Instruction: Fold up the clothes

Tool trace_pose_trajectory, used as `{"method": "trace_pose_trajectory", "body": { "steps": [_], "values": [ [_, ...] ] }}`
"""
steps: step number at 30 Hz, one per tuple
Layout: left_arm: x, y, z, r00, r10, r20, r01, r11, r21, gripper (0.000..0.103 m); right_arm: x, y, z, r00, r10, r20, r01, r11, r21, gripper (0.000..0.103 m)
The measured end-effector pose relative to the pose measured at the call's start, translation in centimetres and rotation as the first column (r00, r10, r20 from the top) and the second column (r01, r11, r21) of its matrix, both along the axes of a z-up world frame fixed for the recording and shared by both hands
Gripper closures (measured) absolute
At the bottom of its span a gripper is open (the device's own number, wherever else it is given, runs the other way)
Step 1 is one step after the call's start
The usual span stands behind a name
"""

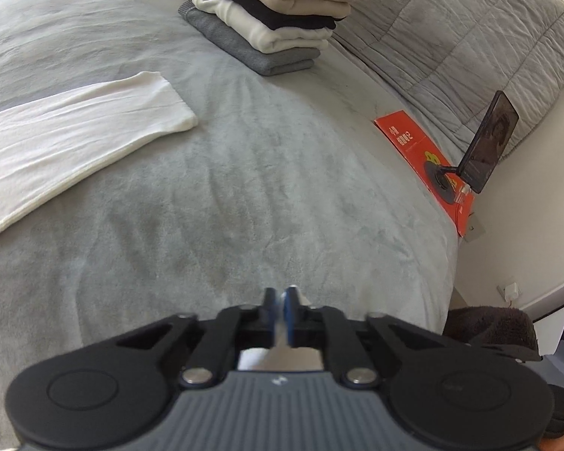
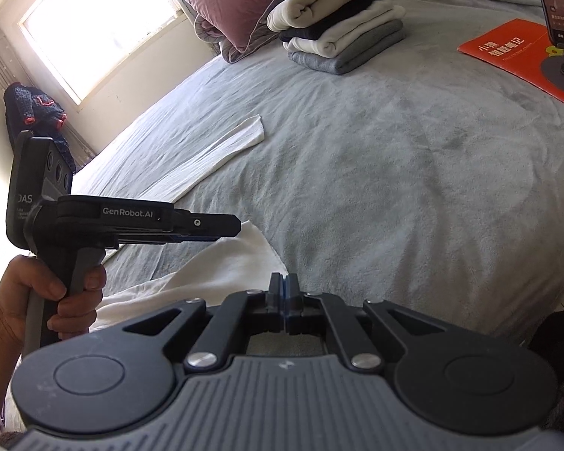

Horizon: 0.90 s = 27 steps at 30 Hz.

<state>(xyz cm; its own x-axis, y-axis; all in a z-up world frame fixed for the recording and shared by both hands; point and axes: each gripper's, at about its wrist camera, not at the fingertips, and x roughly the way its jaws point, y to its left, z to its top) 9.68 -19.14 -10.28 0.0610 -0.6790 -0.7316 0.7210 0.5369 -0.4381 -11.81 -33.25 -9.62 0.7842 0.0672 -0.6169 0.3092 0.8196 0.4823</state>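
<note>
Bed (image 1: 244, 195): four-garment folded stack (image 1: 274, 15) at far end; white long-sleeved top (image 1: 67, 131) spread unfolded; left gripper (image 1: 281, 295) pinching its edge; right gripper (image 2: 283, 282) clenched empty.

A white long-sleeved garment (image 2: 206, 274) lies spread on the grey bed, one sleeve (image 1: 75, 131) stretched flat toward the far left, while a neat stack of four folded clothes (image 1: 274, 18), cream, black, white and grey from top down, sits far behind.
</note>
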Motion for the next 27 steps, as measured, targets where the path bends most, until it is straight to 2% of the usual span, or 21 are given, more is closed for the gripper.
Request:
{"method": "trace_pose_trajectory", "body": {
  "steps": [3,8,10,13,17,20,23,26,27],
  "values": [
    [-1.0,-0.3,0.1,0.998,0.024,0.055,-0.023,1.000,-0.009,0.102,-0.6,0.2,-0.1,1.000,-0.006,0.009,0.006,1.000,-0.002,0.103],
    [-2.6,-0.1,2.1,0.993,0.059,0.098,-0.042,0.985,-0.168,0.102,-2.4,0.7,1.1,0.998,-0.021,0.053,0.023,0.999,-0.049,0.103],
    [-3.1,-0.5,2.2,0.994,0.059,0.097,-0.038,0.979,-0.201,0.102,-3.0,0.9,1.6,0.997,-0.032,0.066,0.038,0.995,-0.092,0.103],
    [-3.7,-1.8,1.4,0.991,0.048,0.124,-0.026,0.984,-0.174,0.102,-3.5,0.9,1.9,0.996,-0.048,0.070,0.057,0.988,-0.144,0.103],
    [-4.7,-3.3,-1.3,0.983,0.041,0.177,-0.026,0.996,-0.090,0.102,-2.8,0.3,0.2,0.998,-0.064,0.013,0.065,0.988,-0.142,0.103],
    [-5.3,-2.7,-2.1,0.977,0.075,0.202,-0.049,0.990,-0.130,0.102,-2.7,0.1,-0.9,0.998,-0.069,-0.013,0.067,0.988,-0.137,0.103],
    [-5.9,-2.1,-2.0,0.971,0.094,0.219,-0.062,0.987,-0.147,0.100,-2.6,0.4,-0.8,0.998,-0.062,-0.020,0.059,0.986,-0.154,0.102],
    [-6.1,-1.6,-1.6,0.971,0.116,0.209,-0.085,0.985,-0.151,0.089,-2.4,0.8,-0.3,0.998,-0.054,-0.025,0.049,0.984,-0.172,0.096],
    [-6.1,-1.4,-1.3,0.970,0.133,0.203,-0.101,0.982,-0.157,0.077,-2.4,0.8,-0.2,0.998,-0.052,-0.025,0.047,0.983,-0.175,0.093]
  ]
}}
